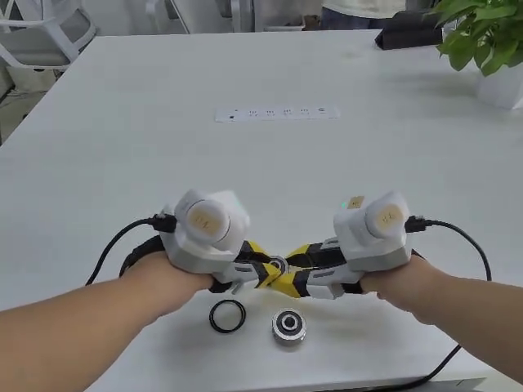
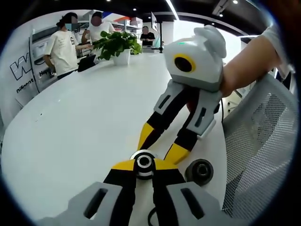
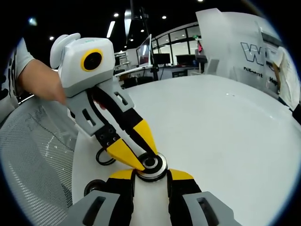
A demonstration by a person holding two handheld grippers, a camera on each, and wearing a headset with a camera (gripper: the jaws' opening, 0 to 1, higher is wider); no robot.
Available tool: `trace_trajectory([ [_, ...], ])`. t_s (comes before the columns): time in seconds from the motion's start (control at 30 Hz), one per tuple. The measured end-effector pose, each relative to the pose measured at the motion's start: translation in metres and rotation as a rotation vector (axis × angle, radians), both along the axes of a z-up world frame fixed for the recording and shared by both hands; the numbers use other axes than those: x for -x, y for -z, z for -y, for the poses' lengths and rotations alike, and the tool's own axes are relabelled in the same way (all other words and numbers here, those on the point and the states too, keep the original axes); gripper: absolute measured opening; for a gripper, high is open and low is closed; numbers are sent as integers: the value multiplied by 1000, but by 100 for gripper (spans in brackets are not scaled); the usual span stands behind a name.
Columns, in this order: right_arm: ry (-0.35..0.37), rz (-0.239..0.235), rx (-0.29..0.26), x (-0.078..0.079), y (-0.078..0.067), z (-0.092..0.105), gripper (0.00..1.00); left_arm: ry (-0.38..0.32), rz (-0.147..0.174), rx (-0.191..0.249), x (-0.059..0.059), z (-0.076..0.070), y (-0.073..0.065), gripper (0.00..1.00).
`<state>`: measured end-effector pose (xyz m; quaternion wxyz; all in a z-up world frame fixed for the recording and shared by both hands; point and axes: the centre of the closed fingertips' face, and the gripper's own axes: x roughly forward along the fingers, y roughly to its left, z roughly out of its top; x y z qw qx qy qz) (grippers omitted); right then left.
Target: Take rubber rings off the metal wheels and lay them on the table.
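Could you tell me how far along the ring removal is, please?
Done: one rubber ring lies loose on the table. In hand: the left hand-held gripper and right hand-held gripper pinch a wheel. Left: its ring; I cannot tell whether the second wheel is stripped.

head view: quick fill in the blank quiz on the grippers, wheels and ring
1. The left gripper and right gripper both grip one metal ___.
2. A loose ring lies on the ___.
3. Beside the ring sits a second wheel, making ___ wheels in all.
Missing: wheel; table; two.
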<state>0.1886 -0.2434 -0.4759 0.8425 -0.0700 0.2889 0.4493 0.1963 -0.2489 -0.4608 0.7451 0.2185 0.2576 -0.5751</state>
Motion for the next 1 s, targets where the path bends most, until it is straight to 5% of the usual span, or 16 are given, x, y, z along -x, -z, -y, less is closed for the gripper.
trace_trajectory([
  [0.53,-12,17,47,4,1,7,16,-9,3,-2,0,-1,0,7],
  [0.63,0,0,50,5,3,12,6,-12,2,-1,0,-1,0,7],
  [1.0,40,-51,20,5,5,12,4,-19,2,-5,-1,-1,1,7],
])
